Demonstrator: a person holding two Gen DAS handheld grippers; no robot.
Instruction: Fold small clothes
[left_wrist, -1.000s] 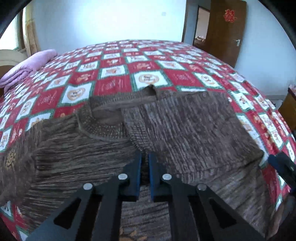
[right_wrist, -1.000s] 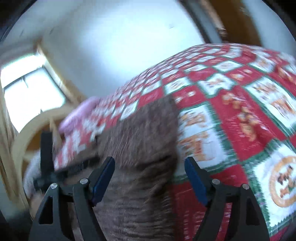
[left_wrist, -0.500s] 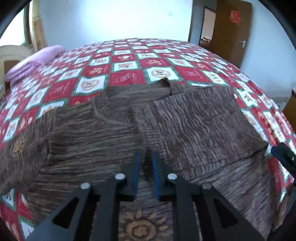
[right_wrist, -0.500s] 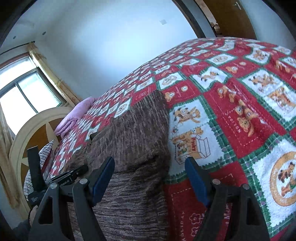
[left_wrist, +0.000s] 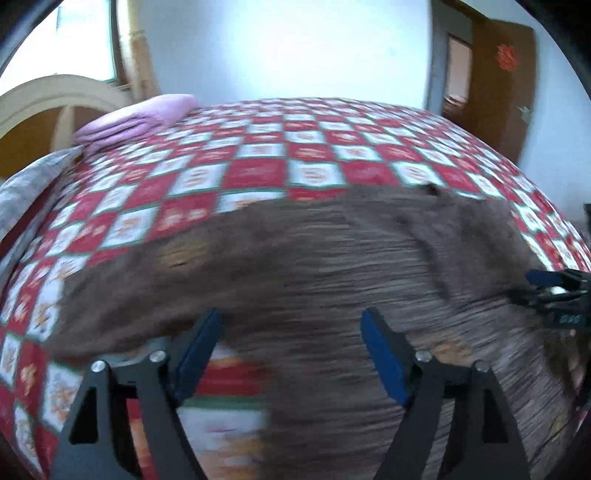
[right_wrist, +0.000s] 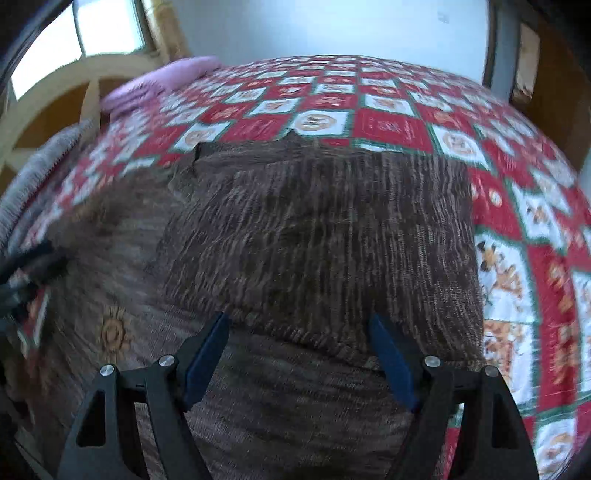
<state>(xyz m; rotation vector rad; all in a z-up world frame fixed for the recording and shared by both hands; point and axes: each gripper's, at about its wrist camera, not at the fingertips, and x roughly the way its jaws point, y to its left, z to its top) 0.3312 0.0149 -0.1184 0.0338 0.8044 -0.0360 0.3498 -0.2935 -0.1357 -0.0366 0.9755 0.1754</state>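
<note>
With one side of the brown knitted sweater (right_wrist: 317, 236) folded in on the bed (right_wrist: 391, 125), the left gripper (left_wrist: 291, 354), jaws just opened and empty, and the open right gripper (right_wrist: 299, 354) probably needed the other sleeve next.

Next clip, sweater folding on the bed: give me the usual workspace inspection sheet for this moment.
Surface: bed with a red, white and green checked quilt.
Job's things: brown knit sweater lies flat, one side panel folded over its body.
Clutter: pink folded blanket and a grey pillow at the quilt's far left edge.
Grippers: left gripper open, jaws just opened, holding nothing, over the sweater's edge; right gripper open, empty, above the folded panel.
Cables: nothing seen.
Surroundings: white wall, window, curved headboard, brown door.
</note>
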